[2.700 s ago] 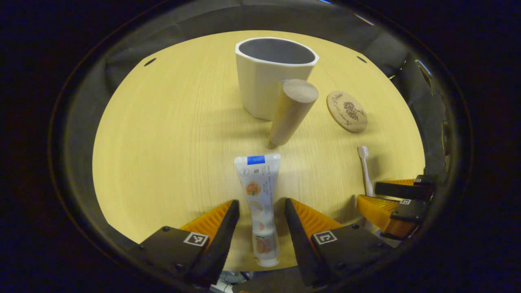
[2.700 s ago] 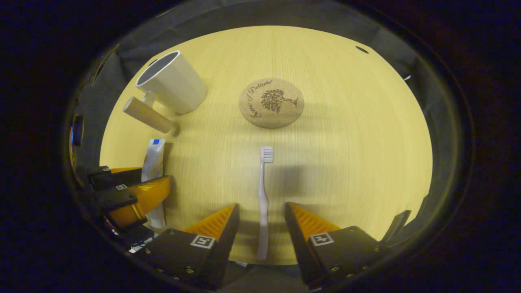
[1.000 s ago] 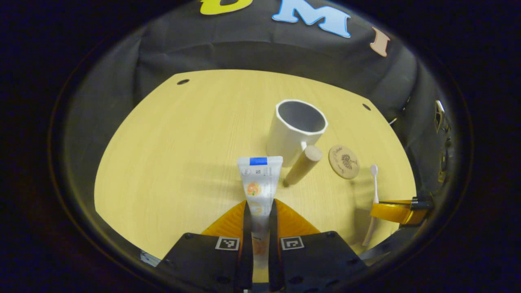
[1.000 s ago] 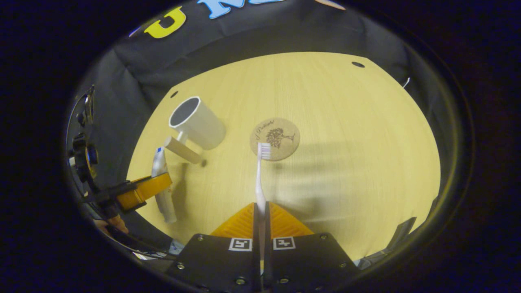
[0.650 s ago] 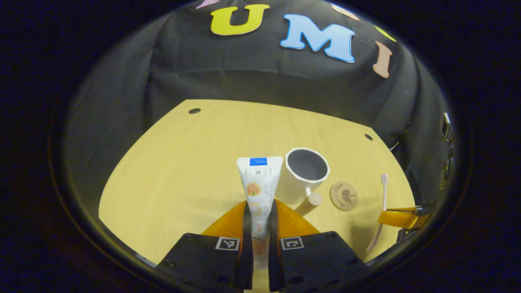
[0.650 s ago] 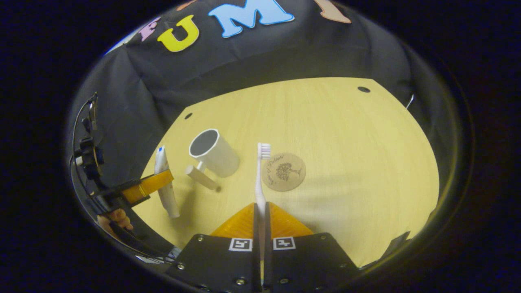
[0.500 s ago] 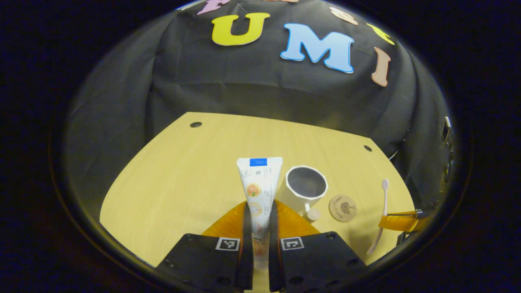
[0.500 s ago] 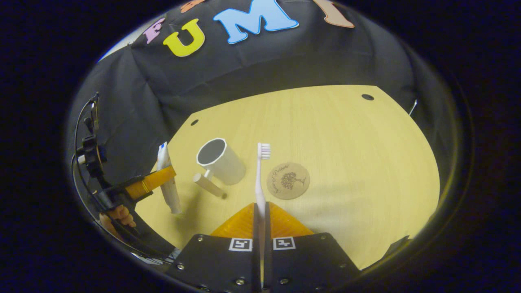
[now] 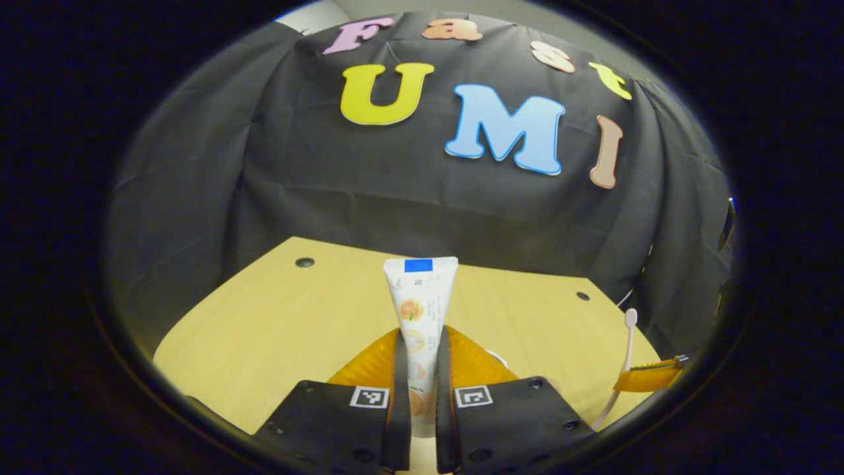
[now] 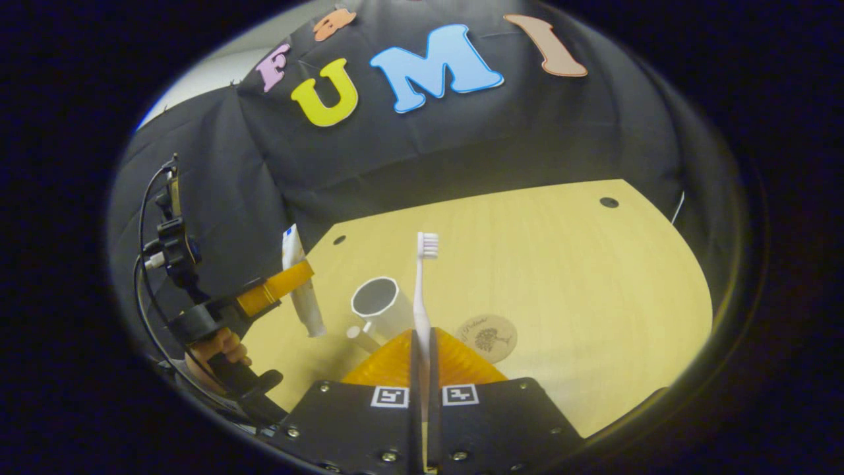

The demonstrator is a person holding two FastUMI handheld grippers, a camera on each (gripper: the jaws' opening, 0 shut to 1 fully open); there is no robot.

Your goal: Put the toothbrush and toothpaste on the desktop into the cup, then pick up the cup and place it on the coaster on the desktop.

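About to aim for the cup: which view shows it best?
The right gripper view: the cup stands upright with its open mouth in sight, left of the coaster. In the left gripper view only a sliver of rim peeks past the fingers.

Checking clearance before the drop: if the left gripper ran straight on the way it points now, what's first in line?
Nothing near, by the look of it. The left gripper, shut on the toothpaste, aims over the desk's far edge at the booth wall. Depth is unclear.
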